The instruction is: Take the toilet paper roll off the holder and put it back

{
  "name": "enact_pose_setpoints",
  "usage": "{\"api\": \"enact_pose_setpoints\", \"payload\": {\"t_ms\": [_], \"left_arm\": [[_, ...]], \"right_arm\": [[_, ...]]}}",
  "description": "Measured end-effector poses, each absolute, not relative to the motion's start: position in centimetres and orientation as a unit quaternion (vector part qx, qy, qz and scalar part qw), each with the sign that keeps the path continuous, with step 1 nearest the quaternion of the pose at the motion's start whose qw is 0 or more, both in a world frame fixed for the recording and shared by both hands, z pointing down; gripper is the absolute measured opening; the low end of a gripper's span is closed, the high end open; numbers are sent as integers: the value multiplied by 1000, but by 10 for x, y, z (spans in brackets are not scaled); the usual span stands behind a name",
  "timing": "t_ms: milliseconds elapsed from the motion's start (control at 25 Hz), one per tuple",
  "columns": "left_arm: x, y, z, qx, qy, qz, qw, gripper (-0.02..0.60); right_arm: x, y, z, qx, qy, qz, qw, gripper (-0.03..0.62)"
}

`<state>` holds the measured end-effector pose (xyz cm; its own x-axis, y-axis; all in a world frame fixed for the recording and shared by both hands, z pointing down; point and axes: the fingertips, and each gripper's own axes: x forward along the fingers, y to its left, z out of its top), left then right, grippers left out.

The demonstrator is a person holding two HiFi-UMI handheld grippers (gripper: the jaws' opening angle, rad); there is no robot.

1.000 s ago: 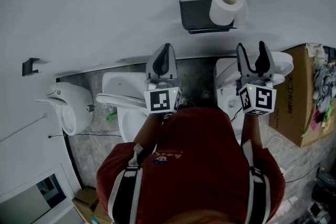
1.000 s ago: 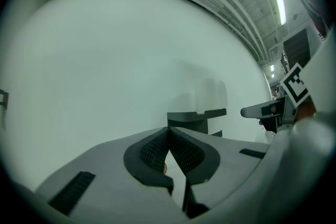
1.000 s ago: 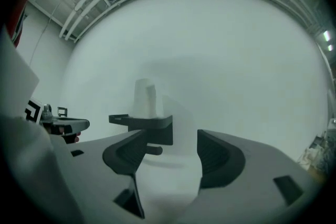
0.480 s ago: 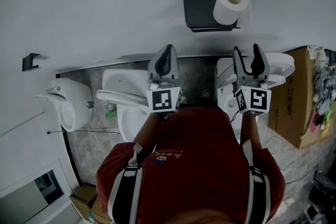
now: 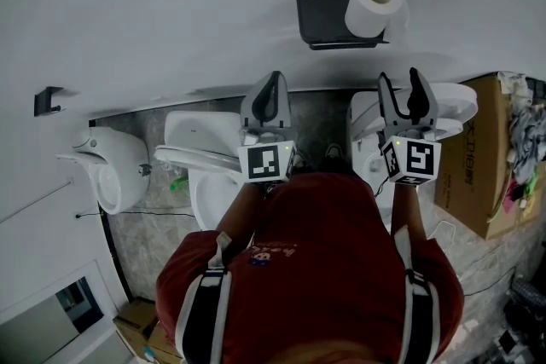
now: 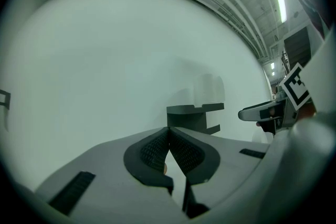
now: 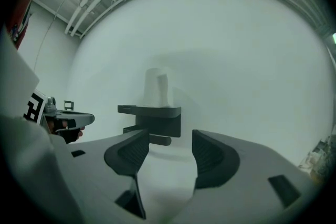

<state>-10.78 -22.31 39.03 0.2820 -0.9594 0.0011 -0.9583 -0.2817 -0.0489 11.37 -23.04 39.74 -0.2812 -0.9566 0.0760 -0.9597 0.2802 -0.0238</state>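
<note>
A white toilet paper roll (image 5: 373, 6) stands upright on the right end of a black wall holder (image 5: 322, 20) with a shelf on top. Both grippers point level at the wall, short of the holder and touching nothing. My left gripper (image 5: 271, 77) is shut, its pads meeting at the tips, and sits left of and below the holder. My right gripper (image 5: 399, 78) is open and empty; its jaws have just been closing a little. In the right gripper view the holder (image 7: 155, 118) and the roll (image 7: 157, 87) lie ahead, above the gap of the gripper (image 7: 169, 139).
Below the grippers stand a white toilet (image 5: 200, 158) and a second toilet (image 5: 452, 102). A urinal (image 5: 111, 170) hangs at the left, with a small black hook (image 5: 47, 102) on the wall above it. A cardboard box (image 5: 490, 158) stands at the right.
The right gripper's jaws have narrowed slightly and it has shifted a little to the left. The left gripper and the roll have not moved.
</note>
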Motion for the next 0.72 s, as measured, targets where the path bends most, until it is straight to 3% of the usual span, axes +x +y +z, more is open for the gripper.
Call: {"api": "enact_pose_setpoints", "payload": {"t_ms": [160,320,480,600,720], "left_arm": [[-106,-223,391,-801,598,-16,17,14],[-107,-223,391,-801,599,-16,16,14],[-108,-225,389,-799,601,-19,19,14],[-107,-224,383,-800,599,-11,25,14],[-108,-224,381,-800,599,-9,26,15]], "right_arm": [[114,-233,394,601,-798,26,31,239],[114,-234,392,601,-799,19,30,175],[114,-234,385,606,-795,5,21,100],[116,-231,378,611,-792,9,-1,9],[120,-231,375,614,-789,14,-9,9]]}}
